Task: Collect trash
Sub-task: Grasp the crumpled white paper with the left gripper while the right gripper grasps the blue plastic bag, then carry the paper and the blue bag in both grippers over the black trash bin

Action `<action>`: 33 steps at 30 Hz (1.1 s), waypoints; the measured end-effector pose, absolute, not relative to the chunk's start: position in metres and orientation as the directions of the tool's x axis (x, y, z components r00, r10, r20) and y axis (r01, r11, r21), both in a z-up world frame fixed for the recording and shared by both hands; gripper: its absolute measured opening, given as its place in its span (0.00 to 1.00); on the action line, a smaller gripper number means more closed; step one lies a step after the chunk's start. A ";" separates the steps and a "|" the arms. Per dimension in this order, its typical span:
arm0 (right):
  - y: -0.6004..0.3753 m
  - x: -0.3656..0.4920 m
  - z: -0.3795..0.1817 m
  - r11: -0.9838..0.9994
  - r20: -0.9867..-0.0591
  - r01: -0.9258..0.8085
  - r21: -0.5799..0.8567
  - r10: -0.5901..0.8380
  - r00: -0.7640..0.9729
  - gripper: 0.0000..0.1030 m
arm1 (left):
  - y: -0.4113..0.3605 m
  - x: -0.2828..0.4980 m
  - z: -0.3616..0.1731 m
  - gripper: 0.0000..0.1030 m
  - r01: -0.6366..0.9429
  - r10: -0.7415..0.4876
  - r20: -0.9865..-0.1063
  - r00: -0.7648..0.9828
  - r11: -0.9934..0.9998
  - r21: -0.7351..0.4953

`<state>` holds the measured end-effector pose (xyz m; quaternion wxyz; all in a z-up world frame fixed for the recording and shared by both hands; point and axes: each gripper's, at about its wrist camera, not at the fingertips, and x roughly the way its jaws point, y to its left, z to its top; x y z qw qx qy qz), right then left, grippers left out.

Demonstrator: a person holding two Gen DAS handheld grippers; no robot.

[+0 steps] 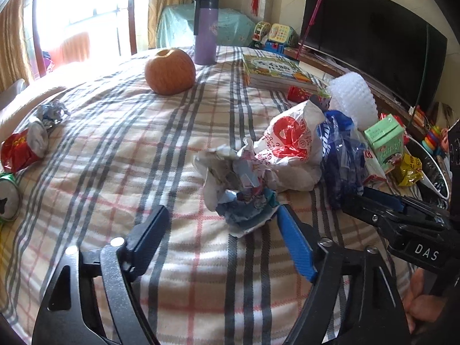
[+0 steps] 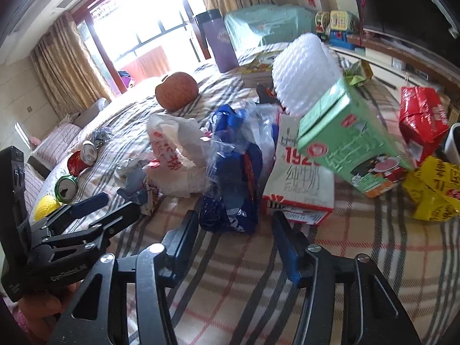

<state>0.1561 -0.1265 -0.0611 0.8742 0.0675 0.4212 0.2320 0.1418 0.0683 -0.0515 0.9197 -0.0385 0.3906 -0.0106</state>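
Right wrist: green carton (image 2: 349, 141) tilted, apparently leaning on white carton (image 2: 299, 178).

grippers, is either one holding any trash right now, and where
Nothing is held. The left gripper is open near the crumpled paper wad; the right gripper is open before the blue plastic bag.

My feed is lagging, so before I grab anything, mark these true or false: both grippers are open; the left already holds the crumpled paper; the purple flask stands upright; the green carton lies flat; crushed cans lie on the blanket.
1. Both grippers are open. True: the left gripper and right gripper hold nothing.
2. The left holds the crumpled paper. False: it lies just ahead of the fingers, ungripped.
3. The purple flask stands upright. True.
4. The green carton lies flat. False: it is tilted, propped on other trash.
5. Crushed cans lie on the plaid blanket. True.
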 end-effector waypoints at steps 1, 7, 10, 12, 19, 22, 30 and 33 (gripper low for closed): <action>-0.127 0.158 -0.062 0.880 -0.707 -0.350 0.321 0.468 0.530 0.42 | 0.067 0.145 -0.054 0.64 -0.001 -0.062 -0.726 0.685 0.996 -0.086; -0.126 0.157 -0.062 0.866 -0.698 -0.373 0.334 0.493 0.519 0.13 | 0.064 0.148 -0.058 0.30 0.029 -0.101 -0.737 0.668 0.994 -0.109; -0.128 0.152 -0.059 0.861 -0.689 -0.385 0.333 0.501 0.524 0.10 | 0.064 0.141 -0.056 0.28 0.030 -0.111 -0.728 0.677 0.992 -0.124; -0.129 0.147 -0.058 0.858 -0.685 -0.392 0.332 0.505 0.526 0.09 | 0.064 0.135 -0.054 0.28 0.025 -0.118 -0.725 0.678 0.990 -0.138; -0.144 0.127 -0.051 0.842 -0.665 -0.400 0.363 0.534 0.523 0.08 | 0.049 0.110 -0.045 0.28 0.044 -0.141 -0.709 0.691 0.987 -0.154; -0.152 0.116 -0.046 0.836 -0.651 -0.400 0.375 0.545 0.529 0.08 | 0.038 0.100 -0.038 0.28 0.066 -0.148 -0.696 0.703 0.987 -0.144; -0.182 0.089 -0.034 0.841 -0.618 -0.381 0.385 0.541 0.570 0.08 | 0.003 0.083 -0.026 0.28 0.140 -0.205 -0.677 0.706 0.979 -0.151; -0.197 0.081 -0.033 0.849 -0.615 -0.358 0.388 0.528 0.586 0.08 | -0.014 0.078 -0.022 0.28 0.178 -0.232 -0.672 0.703 0.973 -0.149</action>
